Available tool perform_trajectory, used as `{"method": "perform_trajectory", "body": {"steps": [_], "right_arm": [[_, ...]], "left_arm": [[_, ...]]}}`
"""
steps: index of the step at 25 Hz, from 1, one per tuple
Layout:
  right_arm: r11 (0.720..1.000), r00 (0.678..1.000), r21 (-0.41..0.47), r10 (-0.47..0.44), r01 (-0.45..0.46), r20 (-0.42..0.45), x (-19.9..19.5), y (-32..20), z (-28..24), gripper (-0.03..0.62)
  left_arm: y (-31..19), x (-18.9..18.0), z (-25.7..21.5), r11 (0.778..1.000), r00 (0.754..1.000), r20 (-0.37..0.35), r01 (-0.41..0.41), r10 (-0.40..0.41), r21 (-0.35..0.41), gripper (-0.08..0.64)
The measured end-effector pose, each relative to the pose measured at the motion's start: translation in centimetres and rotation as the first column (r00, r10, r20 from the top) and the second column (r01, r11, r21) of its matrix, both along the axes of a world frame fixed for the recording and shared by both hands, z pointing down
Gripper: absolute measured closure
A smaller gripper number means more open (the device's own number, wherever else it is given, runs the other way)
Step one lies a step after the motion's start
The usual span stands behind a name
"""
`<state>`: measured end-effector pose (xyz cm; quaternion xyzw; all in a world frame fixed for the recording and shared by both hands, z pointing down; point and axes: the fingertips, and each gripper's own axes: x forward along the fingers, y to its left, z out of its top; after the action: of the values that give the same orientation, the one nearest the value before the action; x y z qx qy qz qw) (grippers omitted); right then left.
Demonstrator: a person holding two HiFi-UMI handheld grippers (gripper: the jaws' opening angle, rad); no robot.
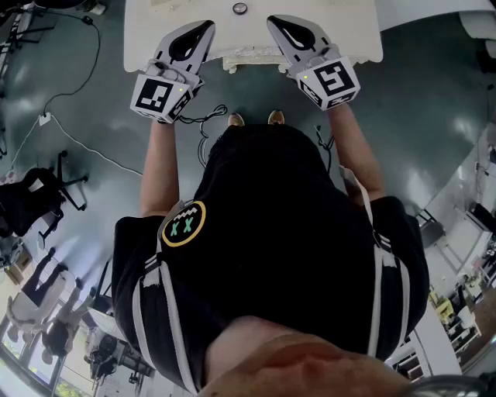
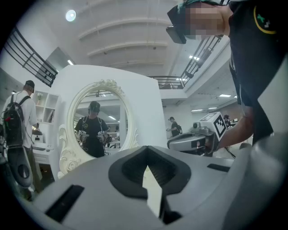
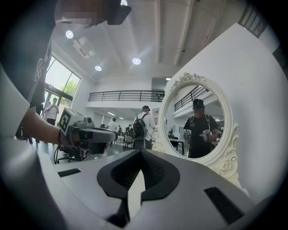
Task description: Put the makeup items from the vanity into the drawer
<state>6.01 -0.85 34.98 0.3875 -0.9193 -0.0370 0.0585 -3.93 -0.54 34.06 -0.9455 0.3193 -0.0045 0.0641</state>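
Observation:
The white vanity (image 1: 155, 31) stands at the top of the head view, with a carved front edge (image 1: 252, 56) and a small round item (image 1: 239, 8) on its top. No other makeup item shows. My left gripper (image 1: 204, 29) and right gripper (image 1: 276, 23) hover side by side over its front edge, both shut with nothing between their pads. In the left gripper view the left gripper (image 2: 150, 179) faces the oval mirror (image 2: 96, 119). The right gripper (image 3: 135, 186) faces the same mirror (image 3: 198, 121) from the other side. The drawer is not clearly seen.
Cables (image 1: 74, 139) trail over the grey floor to the left, and a black office chair (image 1: 35, 198) stands at the far left. The person's feet (image 1: 256, 119) are just before the vanity. A bystander with a backpack (image 2: 18, 121) stands in the hall.

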Motion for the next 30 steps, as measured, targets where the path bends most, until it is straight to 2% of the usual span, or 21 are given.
{"method": "perform_trajectory", "body": {"steps": [16, 21, 26, 30], "right_arm": [[1.0, 1.0, -0.012, 0.009, -0.008, 0.026, 0.4, -0.6, 0.2, 0.569], [1.0, 1.0, -0.017, 0.004, -0.004, 0.006, 0.1, -0.8, 0.6, 0.521], [0.998, 1.0, -0.049, -0.028, 0.028, 0.001, -0.1, -0.9, 1.5, 0.326], [0.995, 0.998, -0.081, -0.056, 0.055, -0.009, 0.0, -1.0, 2.1, 0.124]], "left_arm": [[-0.4, 0.5, 0.1, 1.0, 1.0, -0.004, 0.005, -0.005, -0.008, 0.541], [-0.5, 0.3, 0.2, 1.0, 1.0, 0.005, 0.01, -0.01, -0.011, 0.541], [-0.7, 0.5, 0.4, 1.0, 1.0, 0.003, 0.016, -0.016, -0.018, 0.541], [-0.7, 1.0, 0.5, 1.0, 1.0, 0.006, 0.021, -0.021, -0.013, 0.541]]}}
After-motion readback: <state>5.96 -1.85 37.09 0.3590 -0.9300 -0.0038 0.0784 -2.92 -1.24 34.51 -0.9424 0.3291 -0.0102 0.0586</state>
